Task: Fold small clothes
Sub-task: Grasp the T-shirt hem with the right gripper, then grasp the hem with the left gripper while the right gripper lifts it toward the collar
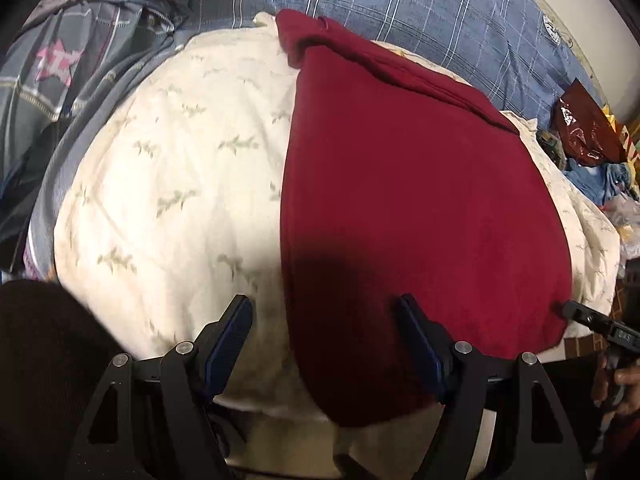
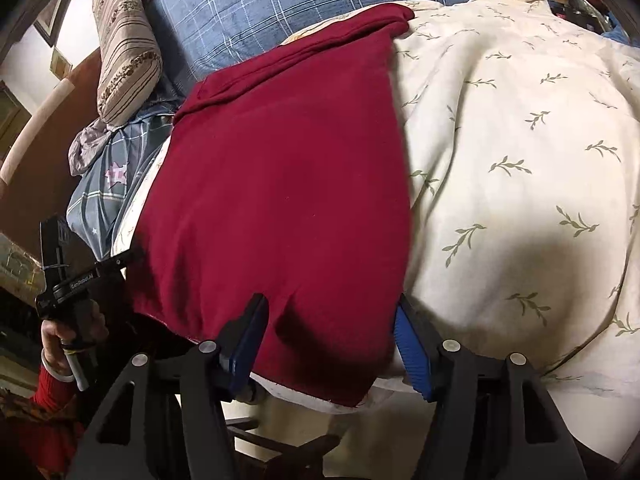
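The left hand-held gripper (image 1: 324, 312) hangs above the near edge of a bed, its blue-padded jaws spread wide and gripping nothing; the left pad is over the cream quilt (image 1: 172, 184) and the right pad over the dark red garment (image 1: 404, 208), with the cloth's left edge running between them. The right hand-held gripper (image 2: 330, 316) also stands open, its jaws either side of the garment's near right corner without pressing on it; the cloth lies slack between the pads. In the left wrist view the tip of the right hand-held gripper sits at the garment's right corner; whether it touches the cloth cannot be told. In the right wrist view a hand (image 2: 66, 340) in a red sleeve (image 2: 52, 392) holds the left tool's handle at the left edge.

The dark red garment lies flat in a long folded panel on the leaf-printed cream quilt, its near end reaching the bed's front edge and its far end showing layered folds. Beyond it lies a blue checked blanket (image 2: 280, 4) bearing a round badge, and a striped bolster pillow (image 2: 124, 48) rests at the far left. A shiny dark red packet (image 1: 580, 132) lies among the clutter to the right.
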Available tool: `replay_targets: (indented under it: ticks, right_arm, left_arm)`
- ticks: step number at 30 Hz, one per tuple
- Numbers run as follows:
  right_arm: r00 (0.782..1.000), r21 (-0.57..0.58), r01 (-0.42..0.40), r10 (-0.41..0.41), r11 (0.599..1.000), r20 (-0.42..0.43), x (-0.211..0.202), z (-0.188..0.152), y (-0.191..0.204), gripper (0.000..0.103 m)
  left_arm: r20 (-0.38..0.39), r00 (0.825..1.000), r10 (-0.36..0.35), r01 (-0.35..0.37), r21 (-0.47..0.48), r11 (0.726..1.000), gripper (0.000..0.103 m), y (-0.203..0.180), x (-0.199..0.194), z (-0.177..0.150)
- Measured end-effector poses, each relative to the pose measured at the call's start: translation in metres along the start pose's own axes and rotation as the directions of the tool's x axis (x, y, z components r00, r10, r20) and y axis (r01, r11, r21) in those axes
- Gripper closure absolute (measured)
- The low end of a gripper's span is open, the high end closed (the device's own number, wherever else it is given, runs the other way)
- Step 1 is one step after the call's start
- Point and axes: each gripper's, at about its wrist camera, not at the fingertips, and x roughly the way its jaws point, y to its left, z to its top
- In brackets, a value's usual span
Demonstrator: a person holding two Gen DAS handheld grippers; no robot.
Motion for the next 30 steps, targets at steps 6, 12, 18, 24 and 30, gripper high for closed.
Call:
replay_targets:
  ticks: [6,12,18,24,30]
  right_arm:
    - [0.999,-0.005,-0.031,0.031,1.0,-0.025,0.003,-0.003,-0.003,0.039]
    - [0.998,-0.07,-0.037,0.033,0.997,-0.061,0.005,-0.006,0.009,0.065]
    - [0.998,-0.112,-0.035,0.03,0.993,-0.048,-0.001,-0.003,0.014,0.078]
    - [0.999,-0.075,-0.034,0.033,0.997,-0.014,-0.012,-0.001,0.017,0.076]
    - [0.999,-0.164,-0.04,0.038,0.986,-0.017,-0.014,0.001,0.035,0.074]
  left_arm:
    - [-0.02,1.0,-0.021,0.021,-0.02,1.0,0.031,-0.001,0.001,-0.002]
    - [-0.05,0.997,-0.053,0.054,0.019,0.998,0.053,-0.01,0.005,-0.001]
    - [-0.044,0.997,-0.071,0.07,-0.024,0.997,0.056,-0.002,0.008,0.005]
    - [-0.042,0.997,-0.066,0.064,-0.034,0.997,0.052,-0.005,0.012,0.005]
    - [-0.036,0.997,-0.065,0.063,-0.037,0.997,0.052,-0.011,0.014,0.004]
